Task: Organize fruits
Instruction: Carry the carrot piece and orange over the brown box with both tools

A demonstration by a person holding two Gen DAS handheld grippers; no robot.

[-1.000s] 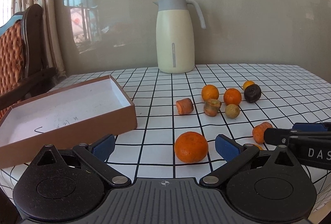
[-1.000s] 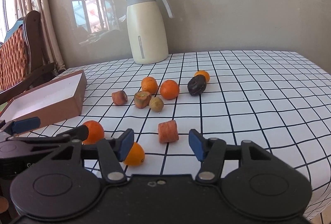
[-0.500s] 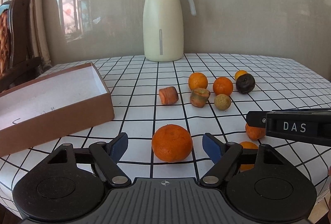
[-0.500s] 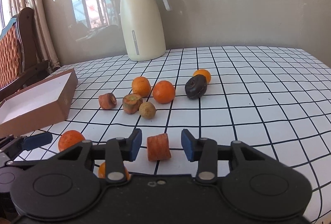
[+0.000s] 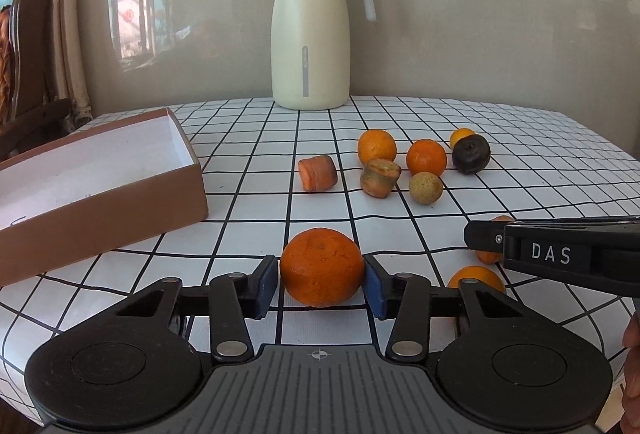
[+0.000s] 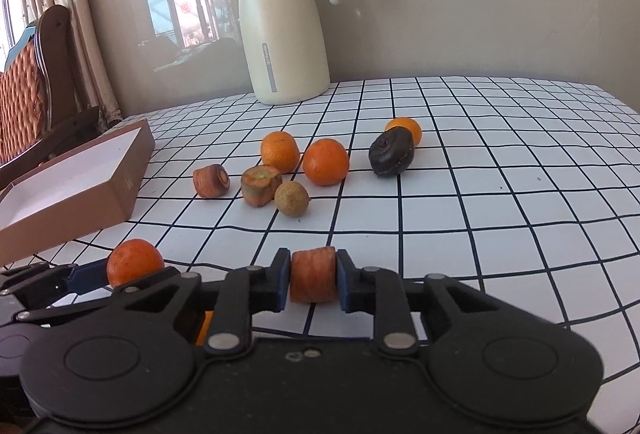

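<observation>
Covering the whole surface, the checked tablecloth (image 5: 248, 218) is white with a black grid, and everything else sits on it. At the far edge stands the cream jug (image 5: 310, 33), tall, with a grey lid and handle. To the left lies the cardboard box (image 5: 120, 205), brown outside, white inside, open on top, with nothing visible in it.

Next in size is the big orange (image 5: 322, 266), dull-skinned and slightly flattened, resting on the cloth near the front edge, just right of the box's near corner. The left gripper (image 5: 320, 284) has its blue pads against both sides of this fruit, jaws narrowed onto it. In the right wrist view the same fruit shows at lower left (image 6: 134, 262).

The right gripper (image 6: 313, 280) is closed on the carrot chunk (image 6: 313, 274), a short orange cylinder with ridged skin, clamped between its pads low over the cloth, to the right of the big orange.

Farther back lies a loose cluster: two oranges (image 6: 280, 150) (image 6: 325, 161), smooth and bright, side by side; a dark wrinkled fruit (image 6: 391, 151) touching a small orange (image 6: 408, 127) behind it; two carrot stubs (image 6: 211, 181) (image 6: 261, 185), one with a greenish cut top; and a small tan round fruit (image 6: 291, 198) just beside that stub.

Another orange (image 5: 476, 276) sits partly hidden behind the left gripper's right finger.
</observation>
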